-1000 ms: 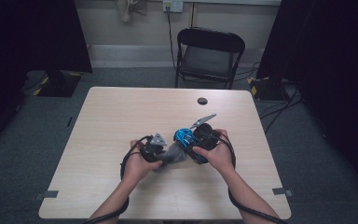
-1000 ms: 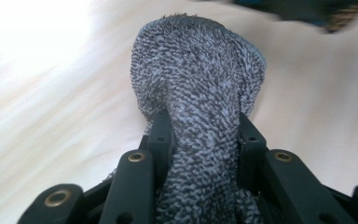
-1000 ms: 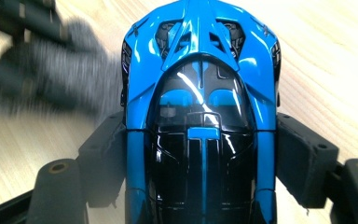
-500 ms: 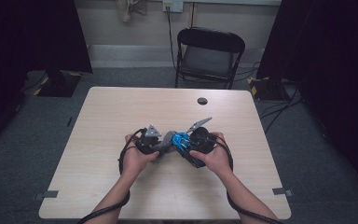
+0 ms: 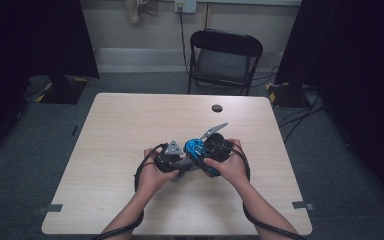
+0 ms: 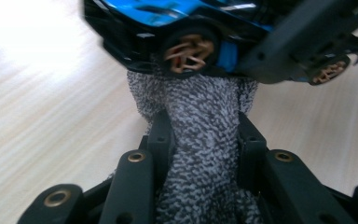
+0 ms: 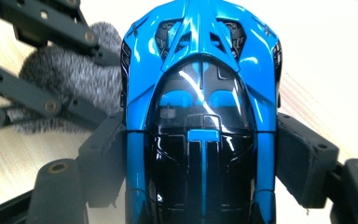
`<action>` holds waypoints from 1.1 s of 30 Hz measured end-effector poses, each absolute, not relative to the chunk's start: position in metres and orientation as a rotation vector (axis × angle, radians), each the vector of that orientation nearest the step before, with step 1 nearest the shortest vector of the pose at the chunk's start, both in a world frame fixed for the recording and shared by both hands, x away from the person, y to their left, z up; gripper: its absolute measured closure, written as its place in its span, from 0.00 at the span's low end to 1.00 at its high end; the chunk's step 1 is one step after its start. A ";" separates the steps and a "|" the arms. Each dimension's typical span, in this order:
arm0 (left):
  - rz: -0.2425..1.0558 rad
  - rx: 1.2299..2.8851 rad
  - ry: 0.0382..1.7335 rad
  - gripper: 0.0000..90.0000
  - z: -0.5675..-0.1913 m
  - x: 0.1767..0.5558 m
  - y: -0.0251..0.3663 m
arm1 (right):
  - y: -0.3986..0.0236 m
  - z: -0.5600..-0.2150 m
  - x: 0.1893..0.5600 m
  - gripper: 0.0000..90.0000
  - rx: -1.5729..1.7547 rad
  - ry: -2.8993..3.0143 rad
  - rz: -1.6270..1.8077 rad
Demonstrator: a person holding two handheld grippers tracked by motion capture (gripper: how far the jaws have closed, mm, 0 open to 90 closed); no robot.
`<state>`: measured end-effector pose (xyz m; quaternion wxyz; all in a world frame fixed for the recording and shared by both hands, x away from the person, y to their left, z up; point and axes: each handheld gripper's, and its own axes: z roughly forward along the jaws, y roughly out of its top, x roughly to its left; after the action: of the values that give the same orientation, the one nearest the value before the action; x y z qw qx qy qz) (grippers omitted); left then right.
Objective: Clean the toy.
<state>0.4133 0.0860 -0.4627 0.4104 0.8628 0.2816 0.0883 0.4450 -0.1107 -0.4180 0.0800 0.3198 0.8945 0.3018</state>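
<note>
While I am holding the blue toy car (image 7: 200, 107) across its body in the right gripper (image 7: 200, 158), with a jaw pad pressing on each flank, I am working a grey speckled cloth (image 6: 200, 154) against its side with the left gripper (image 6: 200, 135), whose jaws are pinched narrow on a bunched fold of that cloth. In the high view the car (image 5: 195, 148) is sitting just above the middle of the table (image 5: 130, 125), between my two hands, with the left gripper (image 5: 177, 161) right beside it and the right gripper (image 5: 207, 155) clamped around it. In the left gripper view the cloth is touching the car's lower edge by a bronze-spoked wheel (image 6: 189, 49).

I am judging this as mid-wipe: the roof and glass are already looking glossy, but whether the flank by the wheel has been cleaned I cannot tell, and the far side is hidden. Wiping the rest and setting both things down are still to be done.

I am seeing no containers on the table, just a small dark round thing (image 5: 217, 108) near the far edge, well apart from the work.
</note>
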 end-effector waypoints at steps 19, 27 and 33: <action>0.138 2.211 0.638 0.74 -0.475 0.399 0.065 | -0.111 -0.421 0.451 0.29 1.000 2.660 0.885; 0.098 2.222 0.601 0.74 -0.476 0.394 0.058 | -0.112 -0.419 0.453 0.29 1.006 2.650 0.891; 0.068 2.232 0.570 0.74 -0.477 0.389 0.056 | -0.113 -0.416 0.453 0.29 1.021 2.638 0.901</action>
<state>0.3889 0.0557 -0.4768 0.4064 0.8849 0.2259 0.0270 0.4534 -0.1131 -0.4162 0.0865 0.3425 0.8853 0.3024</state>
